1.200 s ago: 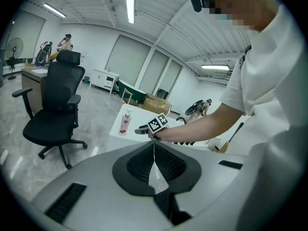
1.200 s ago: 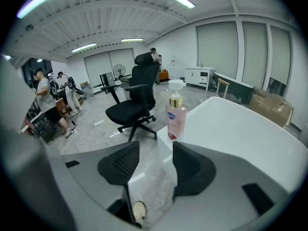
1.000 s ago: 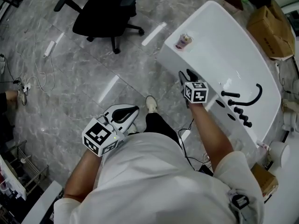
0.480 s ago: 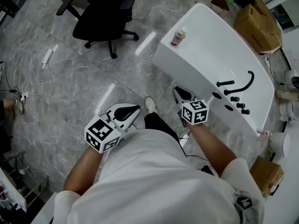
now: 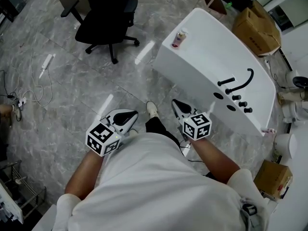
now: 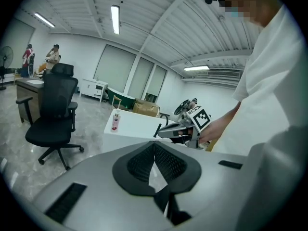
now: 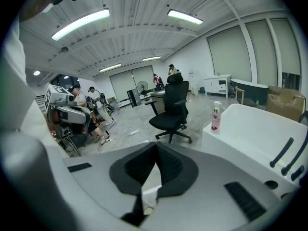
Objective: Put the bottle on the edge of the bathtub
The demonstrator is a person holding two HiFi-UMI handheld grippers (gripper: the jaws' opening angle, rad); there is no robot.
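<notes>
The pink-and-white bottle (image 5: pixel 180 38) stands upright on the far corner of the white bathtub's rim (image 5: pixel 202 20), with nothing touching it. It also shows in the left gripper view as the bottle (image 6: pixel 115 121) and in the right gripper view as the bottle (image 7: pixel 216 117). My right gripper (image 5: pixel 178 106) hangs over the floor beside the tub's near wall. Its jaws have just been closing, nothing is between them, and they are shut (image 7: pixel 155 146). My left gripper (image 5: pixel 126 117) is held close to my body, well away from the tub, also shut and empty (image 6: pixel 154 146).
A black office chair (image 5: pixel 108 13) stands on the marble floor left of the tub. A black faucet and knobs (image 5: pixel 238 85) sit on the tub's near end. Cardboard boxes (image 5: pixel 257 28) lie behind it. A power strip and cables (image 5: pixel 45 64) lie at the left. People (image 7: pixel 91 109) sit far off.
My right gripper has drawn back from over the tub toward my body. The left gripper has shifted slightly. The bottle stays on the rim.
</notes>
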